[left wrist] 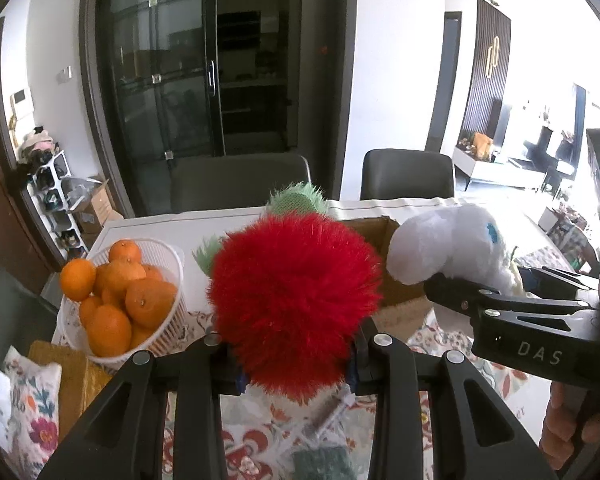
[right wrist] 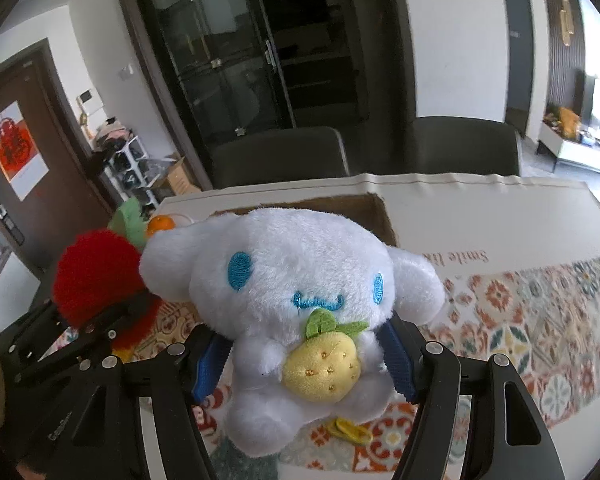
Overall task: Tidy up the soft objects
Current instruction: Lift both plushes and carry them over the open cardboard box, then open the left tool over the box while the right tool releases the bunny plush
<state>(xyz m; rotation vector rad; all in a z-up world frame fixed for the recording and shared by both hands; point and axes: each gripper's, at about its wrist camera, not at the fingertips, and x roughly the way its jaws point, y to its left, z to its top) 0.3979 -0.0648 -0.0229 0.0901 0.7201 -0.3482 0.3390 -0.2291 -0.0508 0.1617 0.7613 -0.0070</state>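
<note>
My left gripper (left wrist: pixel 296 364) is shut on a fluffy red plush with green leaves (left wrist: pixel 294 300), held above the table. It also shows in the right wrist view (right wrist: pixel 96 280). My right gripper (right wrist: pixel 304 360) is shut on a white plush dog (right wrist: pixel 300 300) that holds a yellow strawberry; its blue pads (right wrist: pixel 208 364) press the body's sides. In the left wrist view the white plush (left wrist: pixel 448 248) and right gripper (left wrist: pixel 460 292) are at the right. An open cardboard box (left wrist: pixel 376 228) stands just behind both toys; it also shows in the right wrist view (right wrist: pixel 360 208).
A white basket (left wrist: pixel 168 320) of oranges stands at the left. A patterned cloth (right wrist: pixel 520 320) covers the near table (right wrist: pixel 500 216). Two dark chairs (left wrist: pixel 408 176) stand behind it. A floral pouch (left wrist: pixel 32 408) lies at the front left.
</note>
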